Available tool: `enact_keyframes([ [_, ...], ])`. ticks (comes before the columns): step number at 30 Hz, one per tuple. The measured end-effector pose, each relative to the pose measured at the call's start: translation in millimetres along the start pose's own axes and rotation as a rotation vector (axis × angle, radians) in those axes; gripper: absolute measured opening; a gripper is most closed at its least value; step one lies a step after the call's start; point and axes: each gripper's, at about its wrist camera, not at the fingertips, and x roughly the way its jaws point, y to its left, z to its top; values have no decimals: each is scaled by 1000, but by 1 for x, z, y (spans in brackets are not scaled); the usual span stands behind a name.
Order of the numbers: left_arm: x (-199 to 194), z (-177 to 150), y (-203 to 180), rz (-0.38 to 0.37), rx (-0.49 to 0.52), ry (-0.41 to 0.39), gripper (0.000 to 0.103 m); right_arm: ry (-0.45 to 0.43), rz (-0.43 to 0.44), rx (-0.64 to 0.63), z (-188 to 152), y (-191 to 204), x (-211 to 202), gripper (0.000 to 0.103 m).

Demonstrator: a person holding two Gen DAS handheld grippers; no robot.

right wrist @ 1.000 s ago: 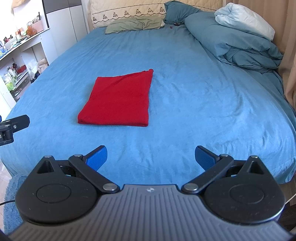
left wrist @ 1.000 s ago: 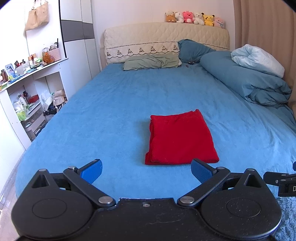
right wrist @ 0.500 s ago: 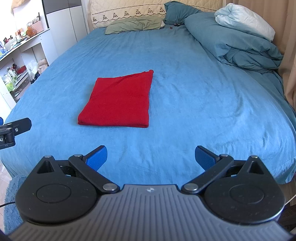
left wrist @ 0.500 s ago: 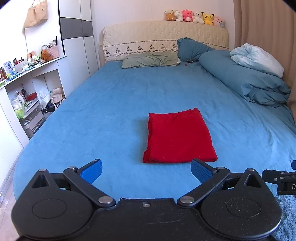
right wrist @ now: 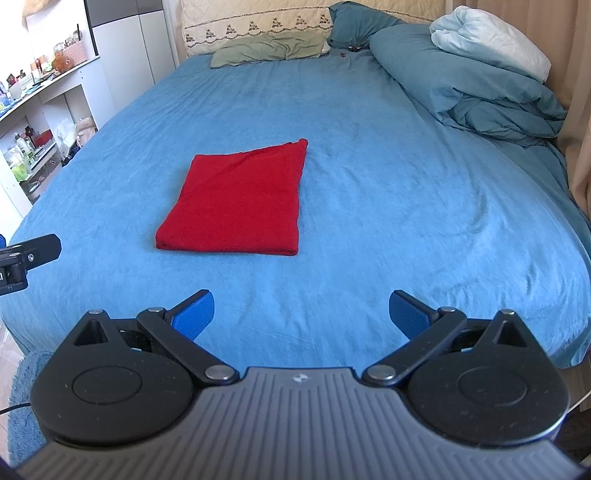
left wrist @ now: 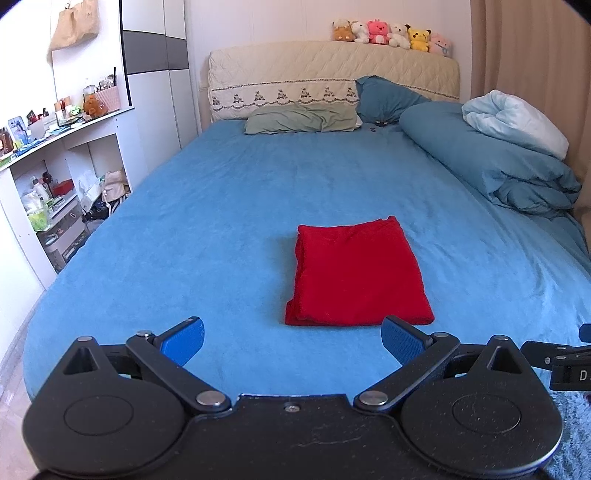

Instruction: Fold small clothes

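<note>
A red garment (left wrist: 356,273) lies folded into a flat rectangle on the blue bed sheet (left wrist: 221,229); it also shows in the right wrist view (right wrist: 240,201). My left gripper (left wrist: 291,341) is open and empty, held back from the garment's near edge, above the foot of the bed. My right gripper (right wrist: 301,314) is open and empty, back from the garment and to its right. Part of the right gripper (left wrist: 554,360) shows at the right edge of the left wrist view, and part of the left gripper (right wrist: 26,254) at the left edge of the right wrist view.
A rolled blue duvet (left wrist: 491,170) with a pale blanket (left wrist: 517,122) lies along the bed's right side. Pillows (left wrist: 303,120) and a headboard with plush toys (left wrist: 391,33) are at the far end. White shelves (left wrist: 55,177) stand left of the bed.
The left gripper has drawn back and risen slightly, so the garment sits a little higher in its view. The right gripper has barely moved. The garment has not moved.
</note>
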Motion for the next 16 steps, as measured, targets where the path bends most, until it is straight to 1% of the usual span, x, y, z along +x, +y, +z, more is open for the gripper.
enact_keyframes([
  [16, 3, -4, 4, 16, -7, 6, 103, 1, 0, -2, 1, 1, 3, 103],
])
